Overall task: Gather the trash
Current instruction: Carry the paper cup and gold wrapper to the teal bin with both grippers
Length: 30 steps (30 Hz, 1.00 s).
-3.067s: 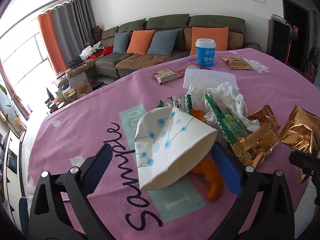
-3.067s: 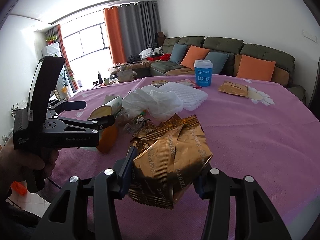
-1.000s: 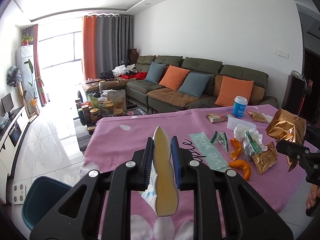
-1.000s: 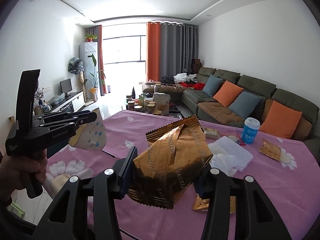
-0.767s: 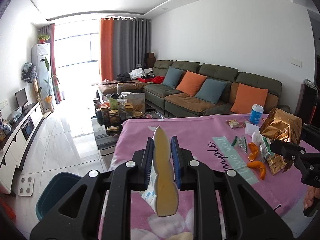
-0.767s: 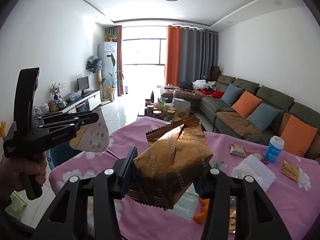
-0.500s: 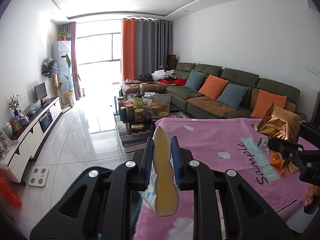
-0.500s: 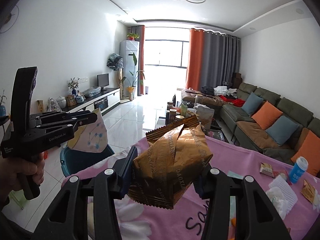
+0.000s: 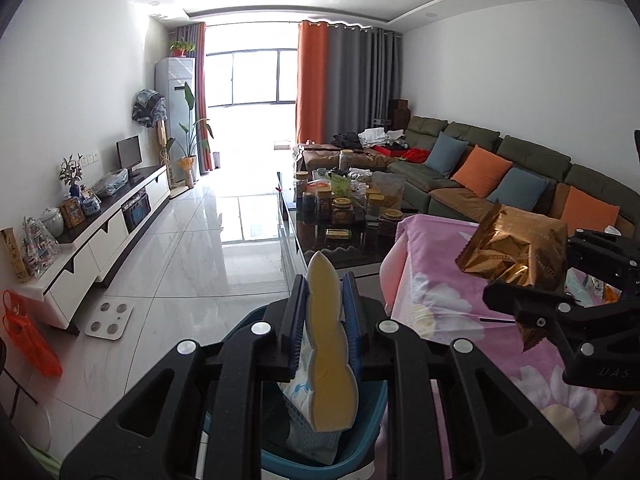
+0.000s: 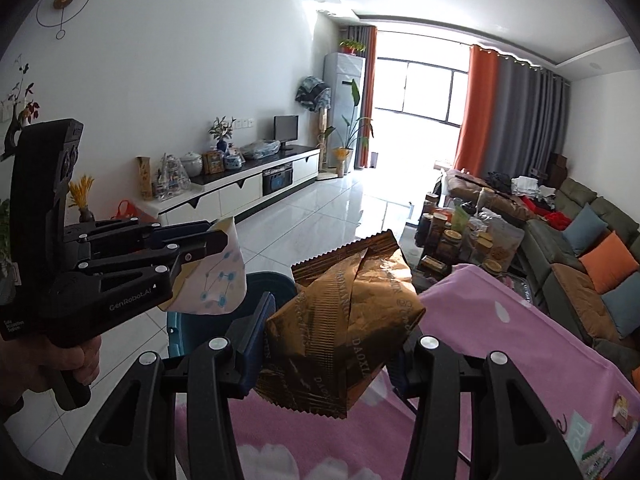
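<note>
The left gripper (image 9: 323, 312) has its jaws nearly closed, pinching one flattened paper cup (image 9: 329, 344) above the teal trash bin (image 9: 356, 444). The right gripper (image 10: 328, 344), jaws about half apart, clamps one crumpled gold snack wrapper (image 10: 348, 320) over the pink tablecloth (image 10: 520, 344) edge. The grippers hide most of the bin; only parts of its rim show.

2 hand-held grippers (image 9: 324, 312) (image 10: 332, 340) (both clamped), side by side

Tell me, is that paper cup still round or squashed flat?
Squashed flat. The paper cup is pinched between the left gripper's jaws, its rim pressed into a narrow slit, above the blue bin.
</note>
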Each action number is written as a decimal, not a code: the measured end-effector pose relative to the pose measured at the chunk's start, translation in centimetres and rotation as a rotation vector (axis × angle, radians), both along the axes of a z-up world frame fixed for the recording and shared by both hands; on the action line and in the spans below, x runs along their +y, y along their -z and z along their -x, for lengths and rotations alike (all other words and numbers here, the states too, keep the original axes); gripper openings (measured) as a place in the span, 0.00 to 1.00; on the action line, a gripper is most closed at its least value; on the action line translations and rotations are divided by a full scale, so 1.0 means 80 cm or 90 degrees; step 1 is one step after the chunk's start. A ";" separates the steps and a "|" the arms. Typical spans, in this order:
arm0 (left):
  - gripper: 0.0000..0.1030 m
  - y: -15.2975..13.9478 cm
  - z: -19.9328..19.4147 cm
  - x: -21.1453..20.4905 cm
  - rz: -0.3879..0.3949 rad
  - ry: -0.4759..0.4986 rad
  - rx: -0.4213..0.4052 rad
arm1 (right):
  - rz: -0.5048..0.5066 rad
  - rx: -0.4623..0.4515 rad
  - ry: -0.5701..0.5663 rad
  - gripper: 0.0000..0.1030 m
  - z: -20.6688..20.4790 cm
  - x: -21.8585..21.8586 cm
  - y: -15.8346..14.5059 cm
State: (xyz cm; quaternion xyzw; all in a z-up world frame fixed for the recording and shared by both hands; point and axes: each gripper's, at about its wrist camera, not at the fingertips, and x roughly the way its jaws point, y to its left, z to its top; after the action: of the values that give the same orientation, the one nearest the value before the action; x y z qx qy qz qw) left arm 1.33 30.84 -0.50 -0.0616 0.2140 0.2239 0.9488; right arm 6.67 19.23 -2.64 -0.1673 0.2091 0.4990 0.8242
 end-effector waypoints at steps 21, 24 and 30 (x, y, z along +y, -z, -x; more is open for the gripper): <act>0.31 0.109 -0.021 0.086 0.063 -0.024 0.052 | 0.165 0.110 -0.117 0.55 -0.019 0.142 0.080; 0.36 0.110 -0.023 0.090 0.066 -0.027 0.051 | 0.170 0.116 -0.123 0.57 -0.019 0.147 0.083; 0.56 0.110 -0.024 0.084 0.065 -0.030 0.043 | 0.161 0.121 -0.119 0.66 -0.022 0.142 0.078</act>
State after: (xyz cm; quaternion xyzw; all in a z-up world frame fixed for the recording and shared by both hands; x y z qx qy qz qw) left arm 3.27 37.59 -9.32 -0.1071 0.2554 0.2371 0.9312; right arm 8.39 30.63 -8.88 -0.2402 0.3304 0.5568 0.7233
